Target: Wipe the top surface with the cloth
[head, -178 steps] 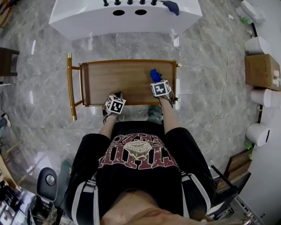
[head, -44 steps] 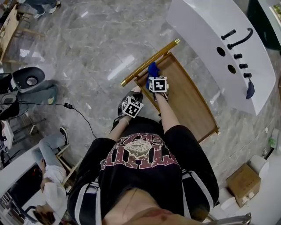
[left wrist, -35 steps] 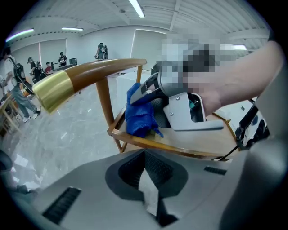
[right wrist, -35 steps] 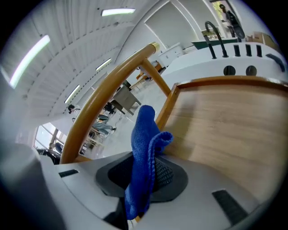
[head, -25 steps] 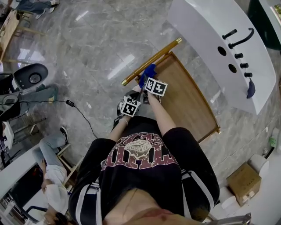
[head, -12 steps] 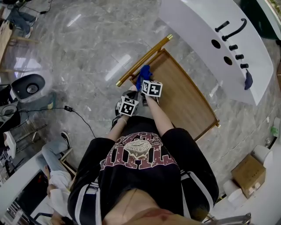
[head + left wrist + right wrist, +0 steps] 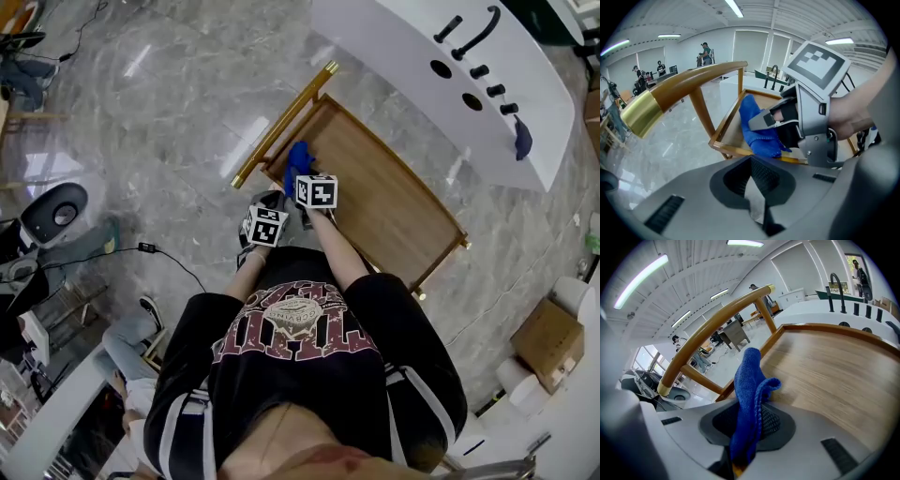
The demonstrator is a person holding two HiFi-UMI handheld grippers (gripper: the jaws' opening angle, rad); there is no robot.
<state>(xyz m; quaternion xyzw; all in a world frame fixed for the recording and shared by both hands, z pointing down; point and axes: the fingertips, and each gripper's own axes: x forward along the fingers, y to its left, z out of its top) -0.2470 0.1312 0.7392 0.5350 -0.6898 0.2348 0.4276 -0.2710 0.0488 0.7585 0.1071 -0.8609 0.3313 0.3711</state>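
Observation:
A blue cloth (image 7: 298,156) (image 7: 749,394) (image 7: 757,126) rests on the near-left corner of the wooden cart top (image 7: 375,202) (image 7: 829,380), by the gold push handle (image 7: 281,124) (image 7: 717,326). My right gripper (image 7: 302,178) (image 7: 740,453) is shut on the cloth and holds it over that corner. My left gripper (image 7: 266,208) (image 7: 757,213) sits just left of the right one, off the cart's edge, with its jaws closed and nothing between them. The right gripper (image 7: 787,124) and the cloth fill the middle of the left gripper view.
A white counter (image 7: 441,103) with black taps (image 7: 478,33) and two holes stands beyond the cart, a dark blue rag (image 7: 522,138) on its far end. Grey marble floor (image 7: 159,112) surrounds the cart. A cable (image 7: 178,262) and office chair base (image 7: 56,214) lie at left, boxes (image 7: 548,339) at right.
The cloth and my right gripper have stayed at the cart's handle-end corner while my head view has swung; seven seconds ago the cart was seen square-on with the cloth at its right end.

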